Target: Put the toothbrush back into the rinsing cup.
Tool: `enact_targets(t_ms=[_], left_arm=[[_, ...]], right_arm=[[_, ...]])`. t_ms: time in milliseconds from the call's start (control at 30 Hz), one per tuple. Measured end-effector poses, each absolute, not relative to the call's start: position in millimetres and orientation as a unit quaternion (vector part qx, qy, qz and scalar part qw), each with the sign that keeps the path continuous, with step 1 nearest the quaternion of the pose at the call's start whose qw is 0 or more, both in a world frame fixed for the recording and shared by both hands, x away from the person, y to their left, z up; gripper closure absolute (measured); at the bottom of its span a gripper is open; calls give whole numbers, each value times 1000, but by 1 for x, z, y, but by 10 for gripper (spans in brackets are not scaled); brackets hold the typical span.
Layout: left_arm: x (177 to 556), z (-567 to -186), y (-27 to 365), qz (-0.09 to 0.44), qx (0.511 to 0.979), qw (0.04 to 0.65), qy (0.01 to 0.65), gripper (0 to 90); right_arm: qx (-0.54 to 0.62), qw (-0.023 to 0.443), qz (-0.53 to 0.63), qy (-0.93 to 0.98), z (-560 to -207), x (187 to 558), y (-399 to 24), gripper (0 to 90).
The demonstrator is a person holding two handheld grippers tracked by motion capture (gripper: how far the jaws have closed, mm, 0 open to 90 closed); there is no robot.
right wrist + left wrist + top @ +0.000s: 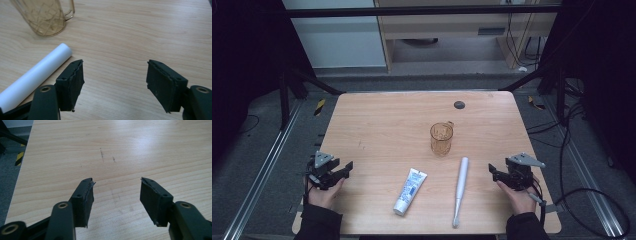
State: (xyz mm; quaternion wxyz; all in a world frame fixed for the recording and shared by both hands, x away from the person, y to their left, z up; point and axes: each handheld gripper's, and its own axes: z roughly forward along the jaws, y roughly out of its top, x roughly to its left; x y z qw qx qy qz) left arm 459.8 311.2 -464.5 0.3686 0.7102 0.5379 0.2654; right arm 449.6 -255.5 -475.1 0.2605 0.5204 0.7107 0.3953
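Near the right edge of the tabletop [377, 115], toward its near corner: right claw [492, 170], jaws spread wide, nothing between them, pointing inward across the wood.

Item 1, electric toothbrush [460, 190]: white, lying flat, handle end toward the far edge, brush head toward the near edge. It lies just left of the right claw, apart from it. In the right gripper view its rounded handle end [37, 72] sits close beside the left jaw, outside the gap, not touching.

Item 2, amber cup [441, 138]: clear, handled, upright, beyond the toothbrush's handle end and near the tabletop's centre. Seen at the upper left in the right gripper view [47, 17].

Item 3, toothpaste tube [409, 191]: lying flat, cap toward the near edge, left of the toothbrush and well apart from both claws.

Item 4, left claw [346, 168]: at the left edge, released, bare wood between its jaws [115, 195].

Risks, judged:
- Toothbrush is round and smooth; a jaw nudging it sideways would likely roll it toward the tube or the near edge.
- A pinch near the handle tip leaves the long brush end hanging, so it could pivot or slip out on lifting.
- Cup is light and tall; the brush striking its rim or wall on the way in could tip it.
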Motion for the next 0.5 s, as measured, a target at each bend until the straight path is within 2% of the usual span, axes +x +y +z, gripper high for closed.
enact_targets(t_ms=[167,500], left_arm=[[458,-464,311,267,716,357,538,501],[458,-465,309,282,721,349,528,512]], right_arm=[[506,257,410,714,-467,443,-247,358],[477,240,432,727,-452,432,-229,442]])
